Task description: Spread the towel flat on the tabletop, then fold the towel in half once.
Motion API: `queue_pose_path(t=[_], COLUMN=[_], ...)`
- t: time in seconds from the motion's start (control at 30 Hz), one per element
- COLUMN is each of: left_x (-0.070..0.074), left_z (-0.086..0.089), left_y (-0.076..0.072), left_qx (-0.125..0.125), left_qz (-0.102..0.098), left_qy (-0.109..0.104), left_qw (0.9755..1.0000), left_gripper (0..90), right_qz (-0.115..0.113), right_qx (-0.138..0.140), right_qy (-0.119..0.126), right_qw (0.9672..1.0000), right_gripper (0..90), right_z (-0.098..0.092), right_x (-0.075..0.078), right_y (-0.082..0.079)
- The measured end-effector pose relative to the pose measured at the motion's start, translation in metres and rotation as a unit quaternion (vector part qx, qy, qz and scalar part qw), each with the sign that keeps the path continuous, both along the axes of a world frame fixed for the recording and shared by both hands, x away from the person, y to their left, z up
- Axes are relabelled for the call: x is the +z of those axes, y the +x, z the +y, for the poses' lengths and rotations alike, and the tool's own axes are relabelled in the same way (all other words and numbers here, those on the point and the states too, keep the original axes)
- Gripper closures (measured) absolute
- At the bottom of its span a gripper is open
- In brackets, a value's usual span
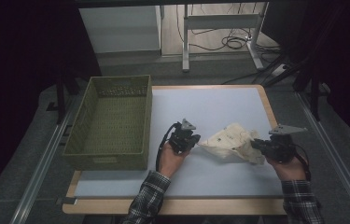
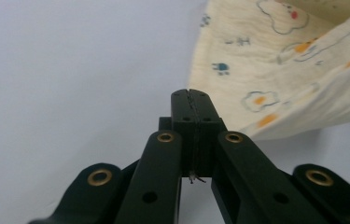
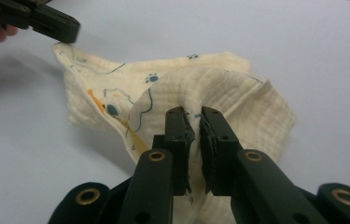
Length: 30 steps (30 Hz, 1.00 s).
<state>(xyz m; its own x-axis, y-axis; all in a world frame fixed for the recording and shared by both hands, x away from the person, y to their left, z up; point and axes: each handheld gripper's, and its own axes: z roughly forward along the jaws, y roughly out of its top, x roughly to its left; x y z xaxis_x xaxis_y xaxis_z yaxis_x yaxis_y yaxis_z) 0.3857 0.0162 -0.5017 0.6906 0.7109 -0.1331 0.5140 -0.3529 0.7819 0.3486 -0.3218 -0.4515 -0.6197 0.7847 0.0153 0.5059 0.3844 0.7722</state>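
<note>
Standing empty: green basket [image 1: 112,122]

A green woven basket [image 1: 109,123] rests on the table's [image 1: 219,105] left.

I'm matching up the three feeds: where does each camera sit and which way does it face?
High view: above the person's side, looking forward and down on the table, basket, both hands.
Left gripper view: along the shut left gripper, cloth beside it.
Right gripper view: along the right gripper pinching cloth.
All share the cloth.
</note>
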Motion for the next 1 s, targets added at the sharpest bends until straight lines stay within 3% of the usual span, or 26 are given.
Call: queue_pose_path(t=[0.1, 0.2, 0.3, 0.4, 0.57, 0.63, 0.73, 0.8, 0.93, 1.0], left_x=[0.0, 0.001, 0.001, -0.002, -0.013, -0.018, -0.024, -0.025, -0.02, -0.018], left_z=[0.0, -0.011, -0.025, -0.04, -0.066, -0.071, -0.076, -0.078, -0.074, -0.07], left_y=[-0.001, -0.003, -0.006, -0.008, -0.01, -0.009, -0.01, -0.014, -0.017, -0.021], left_qx=[-0.009, -0.042, -0.086, -0.116, -0.138, -0.137, -0.148, -0.153, -0.153, -0.166], left_qz=[-0.001, -0.002, 0.003, 0.008, 0.008, 0.013, 0.028, 0.024, 0.015, 0.02], left_qy=[-0.013, -0.029, -0.062, -0.062, -0.022, -0.008, -0.008, 0.002, -0.007, -0.018], left_qw=[0.9999, 0.9987, 0.9944, 0.9913, 0.9902, 0.9904, 0.9886, 0.9879, 0.988, 0.9857], left_gripper=[90.0, 72.9, 56.3, 46.5, 45.3, 52.0, 60.1, 64.6, 53.0, 49.9], right_qz=[0.003, 0.004, 0.006, 0.008, 0.009, 0.01, 0.011, 0.012, 0.014, 0.011], right_qx=[0.0, 0.004, 0.013, 0.02, 0.027, 0.028, 0.029, 0.028, 0.021, 0.008], right_qy=[0.006, 0.006, 0.002, 0.002, 0.003, 0.004, 0.004, 0.003, -0.005, -0.006], right_qw=[1.0, 1.0, 0.9999, 0.9998, 0.9996, 0.9995, 0.9995, 0.9995, 0.9997, 0.9999], right_gripper=[80.8, 80.7, 80.0, 79.4, 78.7, 78.4, 78.4, 78.5, 77.3, 72.6], right_z=[-0.003, 0.001, 0.008, 0.013, 0.019, 0.021, 0.021, 0.021, 0.016, 0.009], right_x=[0.001, -0.001, -0.003, -0.004, -0.005, -0.005, -0.006, -0.007, -0.009, -0.009], right_y=[0.0, 0.0, 0.001, 0.002, 0.003, 0.003, 0.003, 0.004, 0.003, 0.002])
